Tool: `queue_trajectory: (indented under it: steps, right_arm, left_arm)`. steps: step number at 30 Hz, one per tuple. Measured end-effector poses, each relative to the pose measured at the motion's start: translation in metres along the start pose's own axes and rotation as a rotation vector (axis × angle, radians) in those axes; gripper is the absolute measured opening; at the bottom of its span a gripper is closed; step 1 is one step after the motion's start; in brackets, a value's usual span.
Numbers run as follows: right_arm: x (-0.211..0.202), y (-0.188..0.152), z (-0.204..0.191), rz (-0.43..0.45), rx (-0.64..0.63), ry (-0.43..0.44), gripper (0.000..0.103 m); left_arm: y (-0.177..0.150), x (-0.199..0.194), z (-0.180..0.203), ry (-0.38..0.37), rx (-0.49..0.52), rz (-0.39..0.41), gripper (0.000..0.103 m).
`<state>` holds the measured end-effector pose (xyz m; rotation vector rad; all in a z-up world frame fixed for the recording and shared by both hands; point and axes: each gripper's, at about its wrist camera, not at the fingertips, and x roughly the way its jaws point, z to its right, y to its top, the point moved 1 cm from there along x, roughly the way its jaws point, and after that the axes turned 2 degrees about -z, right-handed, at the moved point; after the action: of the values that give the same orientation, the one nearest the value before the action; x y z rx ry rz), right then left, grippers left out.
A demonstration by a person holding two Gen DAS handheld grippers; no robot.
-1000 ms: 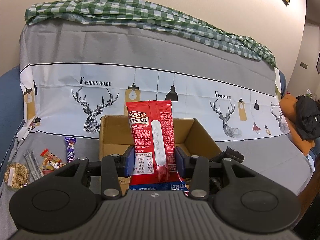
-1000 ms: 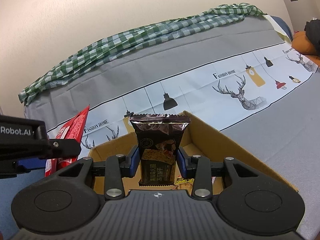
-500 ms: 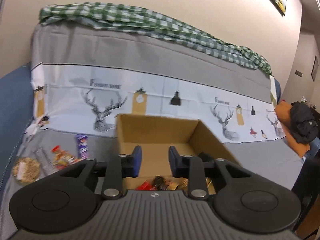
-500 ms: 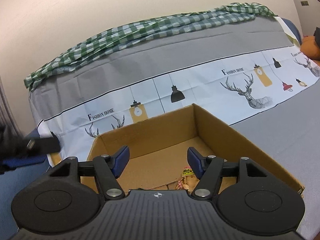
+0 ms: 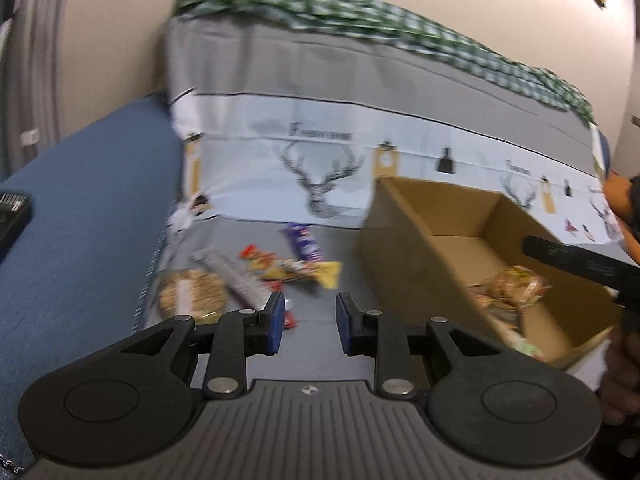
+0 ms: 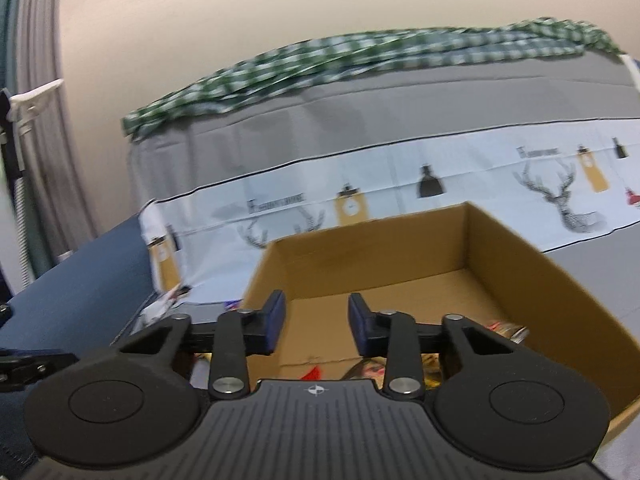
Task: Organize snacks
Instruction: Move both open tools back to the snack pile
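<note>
An open cardboard box point(image 5: 404, 248) stands on the grey sofa cover, with several snack packets point(image 5: 508, 292) inside; it also shows in the right wrist view point(image 6: 520, 264). Loose snacks lie left of the box: a purple packet point(image 5: 304, 242), a red-yellow packet point(image 5: 292, 268), a round seed cake point(image 5: 192, 290) and a grey bar point(image 5: 232, 276). My left gripper point(image 5: 310, 324) is open and empty, low over the cover near these snacks. My right gripper point(image 6: 316, 322) is open and empty above the box's near-left part.
The sofa back point(image 5: 360, 92) with a deer-print cover and a green checked cloth point(image 5: 360, 16) rises behind. A blue armrest point(image 5: 80, 200) is at the left. The right gripper's black body point(image 5: 580, 268) reaches over the box.
Both grippers let go of their packets over the box and are open and empty. The left gripper has swung left toward the loose snacks; the right has shifted left over the box.
</note>
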<state>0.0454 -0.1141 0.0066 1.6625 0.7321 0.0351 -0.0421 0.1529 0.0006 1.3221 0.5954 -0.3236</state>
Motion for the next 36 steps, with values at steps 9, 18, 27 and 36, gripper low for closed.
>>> queue_trajectory:
  steps: [9, 18, 27, 36]
  right_arm:
    - [0.004, -0.017, -0.026, -0.090, -0.056, 0.124, 0.035]
    - [0.010, -0.007, -0.051, -0.181, -0.090, 0.282, 0.035]
    - [0.115, 0.037, -0.128, -0.475, -0.199, 0.330, 0.047]
    - [0.235, -0.019, -0.170, -0.709, -0.401, 0.239, 0.057]
  left_arm:
    - [-0.016, 0.035, -0.029, 0.086, -0.137, -0.016, 0.031]
    - [-0.015, 0.068, -0.040, 0.225, -0.191, -0.044, 0.056]
    - [-0.015, 0.103, -0.057, 0.307, -0.301, -0.109, 0.081]
    - [-0.021, 0.123, -0.068, 0.321, -0.332, -0.142, 0.081]
